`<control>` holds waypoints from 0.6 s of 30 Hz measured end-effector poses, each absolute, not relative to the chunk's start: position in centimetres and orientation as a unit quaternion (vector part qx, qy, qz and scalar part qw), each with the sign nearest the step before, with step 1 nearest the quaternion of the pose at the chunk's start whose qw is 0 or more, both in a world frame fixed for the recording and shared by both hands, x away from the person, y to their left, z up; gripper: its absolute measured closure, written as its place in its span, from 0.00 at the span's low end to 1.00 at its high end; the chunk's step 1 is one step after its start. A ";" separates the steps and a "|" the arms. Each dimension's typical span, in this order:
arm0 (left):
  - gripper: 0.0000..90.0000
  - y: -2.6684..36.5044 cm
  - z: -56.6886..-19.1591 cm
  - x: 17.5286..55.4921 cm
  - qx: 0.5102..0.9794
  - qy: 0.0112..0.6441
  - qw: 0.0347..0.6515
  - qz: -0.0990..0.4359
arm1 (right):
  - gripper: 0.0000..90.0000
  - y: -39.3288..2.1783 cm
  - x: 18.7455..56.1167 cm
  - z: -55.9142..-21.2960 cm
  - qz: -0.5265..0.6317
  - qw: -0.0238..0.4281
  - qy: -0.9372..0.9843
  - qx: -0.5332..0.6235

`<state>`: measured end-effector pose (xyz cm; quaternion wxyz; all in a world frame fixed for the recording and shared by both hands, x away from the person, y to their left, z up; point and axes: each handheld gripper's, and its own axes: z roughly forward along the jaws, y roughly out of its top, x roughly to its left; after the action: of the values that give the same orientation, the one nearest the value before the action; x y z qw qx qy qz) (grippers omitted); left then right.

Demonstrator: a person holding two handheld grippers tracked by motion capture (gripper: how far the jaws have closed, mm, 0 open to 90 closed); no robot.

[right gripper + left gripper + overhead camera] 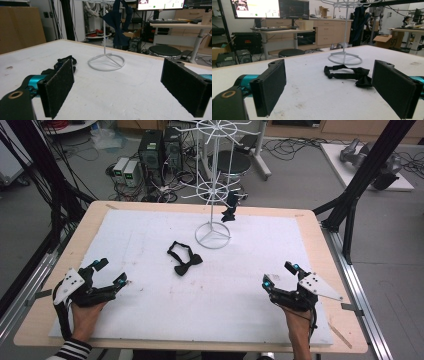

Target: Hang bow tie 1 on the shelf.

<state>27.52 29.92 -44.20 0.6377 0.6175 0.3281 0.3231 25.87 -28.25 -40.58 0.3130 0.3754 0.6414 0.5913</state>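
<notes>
One bow tie (229, 211) hangs on the rack (214, 180); the other (184, 260) lies untouched (both grippers' jaws wide, empty).

1. No legible txt, labels, brands or nos. in any view.
2. Monitor screens (257, 8) in left gripper view: content too small and blurred to read.

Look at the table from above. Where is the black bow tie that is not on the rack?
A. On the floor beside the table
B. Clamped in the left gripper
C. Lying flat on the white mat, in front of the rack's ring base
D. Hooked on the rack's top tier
C: the black bow tie lies on the white mat, just short of the white wire rack, apart from both open grippers.
</notes>
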 end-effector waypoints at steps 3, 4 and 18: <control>0.14 29.9 -43.1 27.6 0.623 0.322 0.637 0.321 | 0.12 -28.3 25.8 -40.8 0.596 0.314 0.638 0.374; 0.14 30.0 -42.8 27.7 0.625 0.320 0.636 0.321 | 0.12 -28.3 25.7 -40.9 0.596 0.313 0.637 0.376; 0.14 29.7 -39.2 28.9 0.658 0.291 0.617 0.319 | 0.12 -28.6 25.5 -42.8 0.603 0.311 0.626 0.384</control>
<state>28.89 29.71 -39.22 0.6168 0.6578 0.2914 0.3193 25.54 -28.65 -42.81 0.3111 0.3843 0.6260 0.6030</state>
